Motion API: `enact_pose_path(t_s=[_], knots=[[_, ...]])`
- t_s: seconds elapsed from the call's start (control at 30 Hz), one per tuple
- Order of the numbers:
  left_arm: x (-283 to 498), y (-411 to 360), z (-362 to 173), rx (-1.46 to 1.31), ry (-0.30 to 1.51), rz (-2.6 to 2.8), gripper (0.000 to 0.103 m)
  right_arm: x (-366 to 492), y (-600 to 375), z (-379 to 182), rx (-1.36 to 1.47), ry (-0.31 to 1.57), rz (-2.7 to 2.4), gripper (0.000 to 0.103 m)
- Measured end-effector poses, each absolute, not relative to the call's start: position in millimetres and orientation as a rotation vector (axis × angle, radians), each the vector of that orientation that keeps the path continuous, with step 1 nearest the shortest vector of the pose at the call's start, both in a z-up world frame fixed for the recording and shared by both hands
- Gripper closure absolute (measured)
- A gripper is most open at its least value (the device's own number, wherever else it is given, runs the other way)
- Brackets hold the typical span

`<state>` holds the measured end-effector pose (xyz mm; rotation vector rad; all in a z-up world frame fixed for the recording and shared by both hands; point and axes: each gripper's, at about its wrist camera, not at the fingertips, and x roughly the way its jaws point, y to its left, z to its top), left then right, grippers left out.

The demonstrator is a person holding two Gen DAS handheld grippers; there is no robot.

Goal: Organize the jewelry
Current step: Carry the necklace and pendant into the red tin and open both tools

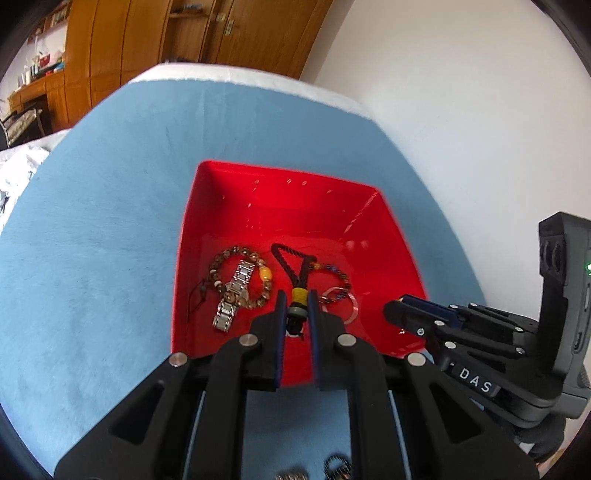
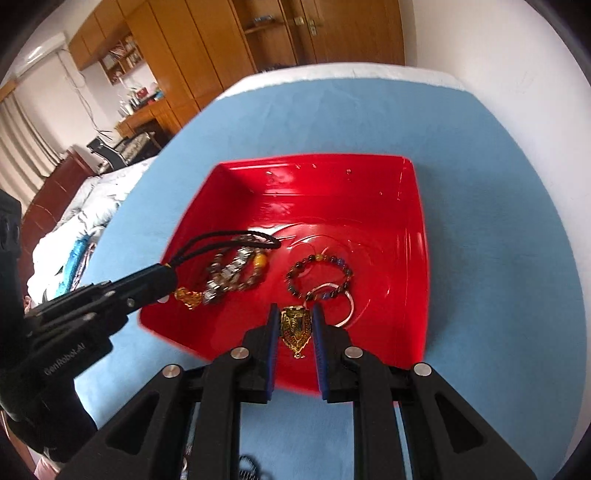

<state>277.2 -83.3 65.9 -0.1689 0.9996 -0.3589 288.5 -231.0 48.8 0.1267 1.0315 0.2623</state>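
A red tray [image 1: 388,236] [image 2: 413,229] sits on a blue cloth. My left gripper [image 1: 297,306] is shut on a black-cord charm [image 1: 298,295] with a yellow band, held over the tray's near left; its amber pendant [image 2: 188,297] hangs below in the right wrist view. My right gripper [image 2: 295,317] is shut on a gold ornate pendant [image 2: 294,328] over the tray's near edge. In the tray lie a brown bead bracelet [image 1: 221,258], a silver watch band [image 1: 232,299], a dark bead bracelet [image 2: 319,275] and a thin ring [image 1: 351,306].
The blue cloth [image 1: 110,240] covers a white table [image 1: 258,74]. Wooden wardrobes [image 2: 277,33] stand behind; white bedding [image 2: 74,229] lies to the left. More small jewelry [image 1: 336,463] lies on the cloth below my left gripper.
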Motion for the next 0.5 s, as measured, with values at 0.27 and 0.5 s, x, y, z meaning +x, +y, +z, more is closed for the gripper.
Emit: enact_pose_path(t_s=[0.27, 0.5], knots=[[313, -92, 30, -0.151, 1.072, -0.331, 0.093, 330, -229, 15, 0.117, 1.09, 0.234, 0.086], [327, -86, 19, -0.179, 1.076, -0.312, 0.083, 336, -231, 8, 0.117, 1.077, 0.225, 0.077]])
